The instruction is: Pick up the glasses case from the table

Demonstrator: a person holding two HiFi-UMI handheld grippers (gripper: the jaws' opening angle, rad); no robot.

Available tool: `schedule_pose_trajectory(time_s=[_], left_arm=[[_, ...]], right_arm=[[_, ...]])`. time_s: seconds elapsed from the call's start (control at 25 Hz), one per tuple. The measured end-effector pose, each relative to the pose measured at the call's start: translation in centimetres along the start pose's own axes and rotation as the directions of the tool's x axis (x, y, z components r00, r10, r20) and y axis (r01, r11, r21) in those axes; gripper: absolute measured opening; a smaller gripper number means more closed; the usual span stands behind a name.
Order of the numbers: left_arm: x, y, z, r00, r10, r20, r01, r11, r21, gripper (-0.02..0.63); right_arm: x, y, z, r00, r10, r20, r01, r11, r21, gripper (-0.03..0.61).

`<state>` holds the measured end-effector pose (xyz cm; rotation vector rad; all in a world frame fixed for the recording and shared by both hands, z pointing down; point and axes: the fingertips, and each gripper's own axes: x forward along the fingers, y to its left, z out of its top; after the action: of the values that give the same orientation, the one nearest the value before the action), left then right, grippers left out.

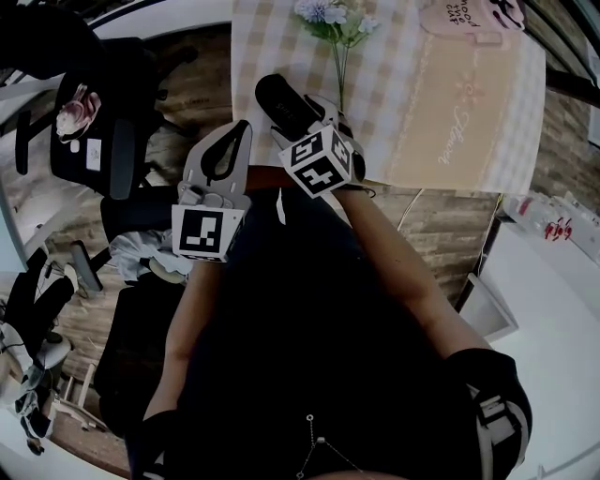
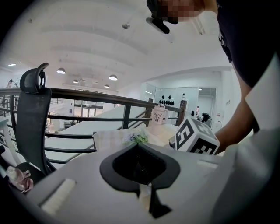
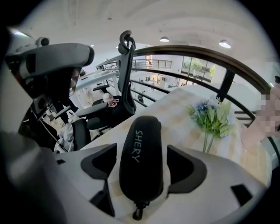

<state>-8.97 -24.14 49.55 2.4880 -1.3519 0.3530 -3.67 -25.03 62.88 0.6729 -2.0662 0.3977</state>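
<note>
We have the right gripper (image 3: 142, 168) spread wide, straddling the glasses case (image 3: 140, 144), which lies on the counter (image 3: 183, 109) between its jaws with a slight gap either side. Nothing is gripped yet, so we judge closing and lifting remain. The left gripper (image 2: 139, 151), beside it, is pressed together and empty.

Flowers (image 1: 323, 13) lie on checked cloth (image 1: 272, 47) near a mug (image 1: 466, 17).
</note>
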Motion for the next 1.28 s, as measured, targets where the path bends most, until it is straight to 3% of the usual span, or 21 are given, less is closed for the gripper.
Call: schedule_pose_trajectory(time_s=[0.44,0.92,1.16,1.28], left_arm=[[-0.3,0.6,-0.3,1.000,0.016,-0.006,-0.016,1.000,0.004,0.003],[-1.2,0.7,-0.4,0.999,0.046,-0.018,-0.047,0.999,-0.019,0.003],[-2.0,0.5,-0.7,0.997,0.067,-0.042,-0.069,0.997,-0.042,0.003],[-2.2,0.4,-0.6,0.998,0.061,-0.006,-0.061,0.998,-0.007,0.003]], right_arm=[[2.2,-0.1,-0.5,0.993,0.020,-0.120,-0.020,1.000,-0.001,0.341],[3.5,-0.2,-1.0,0.983,0.021,-0.182,-0.018,1.000,0.016,0.342],[3.4,-0.4,-1.0,0.985,0.001,-0.172,0.001,1.000,0.015,0.341],[2.8,-0.4,-0.5,0.990,-0.010,-0.143,0.010,1.000,0.000,0.341]])
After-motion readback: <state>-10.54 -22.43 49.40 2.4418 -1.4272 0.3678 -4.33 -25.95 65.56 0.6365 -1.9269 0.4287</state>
